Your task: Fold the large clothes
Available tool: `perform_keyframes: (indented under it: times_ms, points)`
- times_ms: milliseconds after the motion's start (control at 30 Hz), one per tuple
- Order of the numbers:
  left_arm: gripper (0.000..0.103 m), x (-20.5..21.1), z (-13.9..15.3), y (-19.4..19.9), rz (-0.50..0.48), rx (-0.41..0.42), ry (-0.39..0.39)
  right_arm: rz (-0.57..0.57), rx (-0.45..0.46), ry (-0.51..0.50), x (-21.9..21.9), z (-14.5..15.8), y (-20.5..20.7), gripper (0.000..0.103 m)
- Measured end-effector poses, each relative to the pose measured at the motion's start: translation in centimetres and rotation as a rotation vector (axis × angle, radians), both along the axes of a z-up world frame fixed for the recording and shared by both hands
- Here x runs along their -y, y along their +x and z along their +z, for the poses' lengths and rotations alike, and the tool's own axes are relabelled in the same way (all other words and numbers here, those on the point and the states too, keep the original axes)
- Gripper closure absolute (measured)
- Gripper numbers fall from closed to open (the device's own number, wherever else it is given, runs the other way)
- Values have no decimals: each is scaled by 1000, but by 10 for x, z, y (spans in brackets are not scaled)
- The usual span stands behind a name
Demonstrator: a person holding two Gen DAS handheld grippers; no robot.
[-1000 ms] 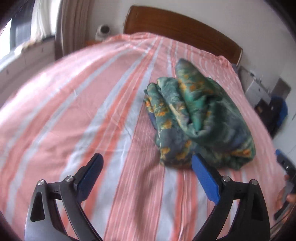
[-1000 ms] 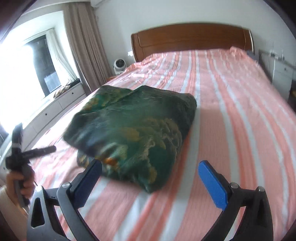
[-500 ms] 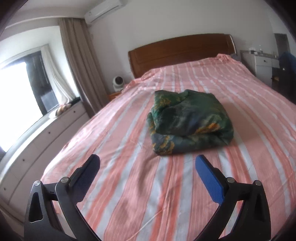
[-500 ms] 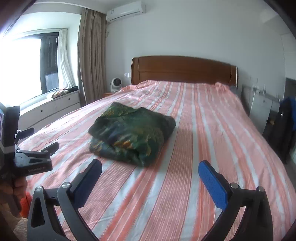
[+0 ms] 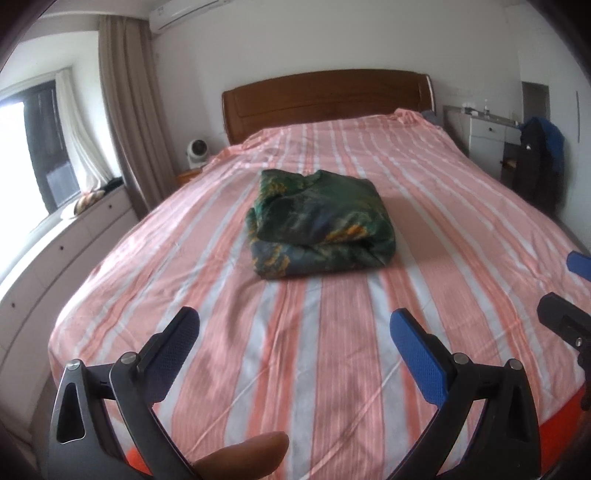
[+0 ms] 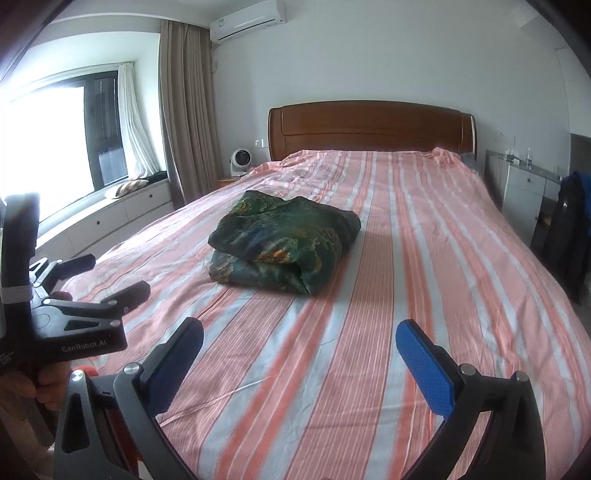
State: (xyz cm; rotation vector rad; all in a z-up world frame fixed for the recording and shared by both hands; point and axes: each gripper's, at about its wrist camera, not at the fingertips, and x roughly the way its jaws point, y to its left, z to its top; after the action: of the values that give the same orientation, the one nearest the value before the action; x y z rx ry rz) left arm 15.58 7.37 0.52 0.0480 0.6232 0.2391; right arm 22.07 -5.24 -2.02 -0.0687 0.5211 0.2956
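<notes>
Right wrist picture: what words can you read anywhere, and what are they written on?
"GenRobot.AI": on the black body of the left hand-held gripper, seen at the left of the right wrist view.
Small white print at that body's lower left corner: too small to read.
Label on the air conditioner: too small to read.

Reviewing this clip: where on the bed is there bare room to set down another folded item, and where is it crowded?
The striped bedspread lies bare between the folded green garment and both open grippers, left and right. Another bare strip runs from the garment to the wooden headboard, and along the side toward the white cabinet. Only the garment's own spot is taken.
</notes>
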Motion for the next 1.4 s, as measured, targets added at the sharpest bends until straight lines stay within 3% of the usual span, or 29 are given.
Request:
perform_keyframes:
  times_ms: [167, 300, 433, 667, 1400]
  points:
    - [0, -6, -15, -18, -25, -79, -87, 20, -139, 29, -5, -16, -10, 0]
    - [0, -4, -32, -27, -29, -129, -105, -62, -188, -80, -17, -28, -25, 0]
    - [0, 4, -41, -30, -51, -155, -103, -104, -233, -117, -21, -35, -37, 0]
    - [0, 12, -39, -29, -33, -160, -48, -153, -188, -165, -23, -34, -41, 0]
    - [0, 8, -41, -30, -33, -189, -93, -128, -169, -217, -39, -30, -54, 0]
